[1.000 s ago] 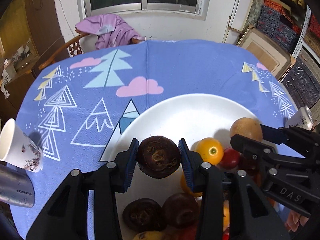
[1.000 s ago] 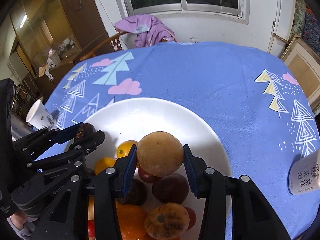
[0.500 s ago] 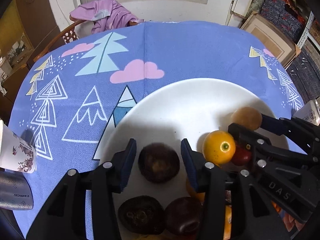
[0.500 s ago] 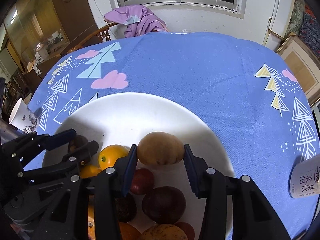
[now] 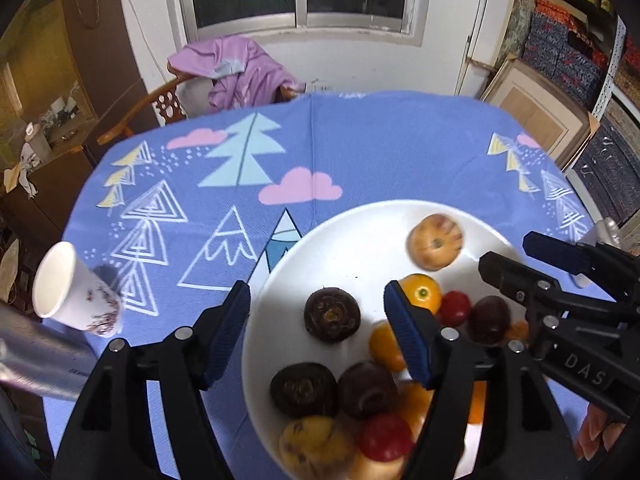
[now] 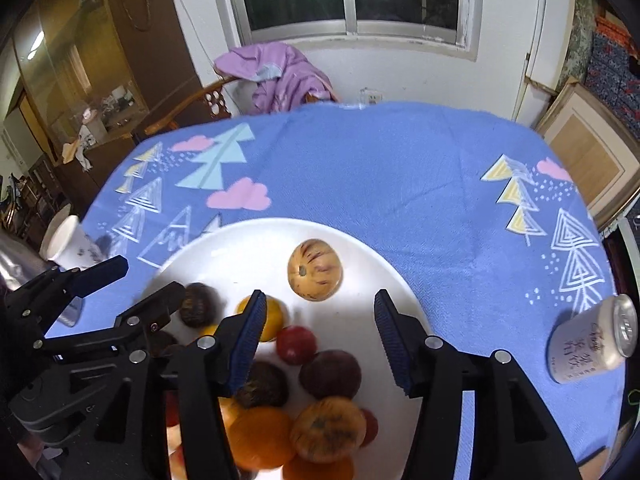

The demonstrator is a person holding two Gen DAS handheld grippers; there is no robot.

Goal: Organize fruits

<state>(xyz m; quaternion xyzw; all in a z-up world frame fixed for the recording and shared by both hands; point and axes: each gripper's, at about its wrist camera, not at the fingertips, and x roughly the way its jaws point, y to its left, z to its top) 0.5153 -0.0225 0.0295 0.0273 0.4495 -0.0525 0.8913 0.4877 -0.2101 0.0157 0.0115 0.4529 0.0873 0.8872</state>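
A wide white plate (image 5: 360, 244) (image 6: 240, 248) on the blue patterned cloth holds several fruits. A dark brown round fruit (image 5: 332, 314) lies on it between the fingers of my left gripper (image 5: 316, 300). The jaws are opening and the pads stand clear of it. A tan striped fruit (image 6: 315, 270) (image 5: 436, 242) rests on the plate just beyond my right gripper (image 6: 320, 300). Its jaws are opening too, with nothing between the pads. An orange fruit (image 5: 420, 292), a red one (image 5: 454, 308) and more dark and orange ones crowd the near side.
A paper cup (image 5: 68, 292) leans by a silver tumbler (image 5: 36, 364) at the left. A drink can (image 6: 592, 344) stands at the right. A chair draped with purple cloth (image 5: 240, 72) is behind the table. Fingers of a hand (image 5: 596, 436) show at lower right.
Both grippers let go of their fruits onto the plate, spread their jaws and rose. The dark fruit and the tan fruit now lie free on the plate.
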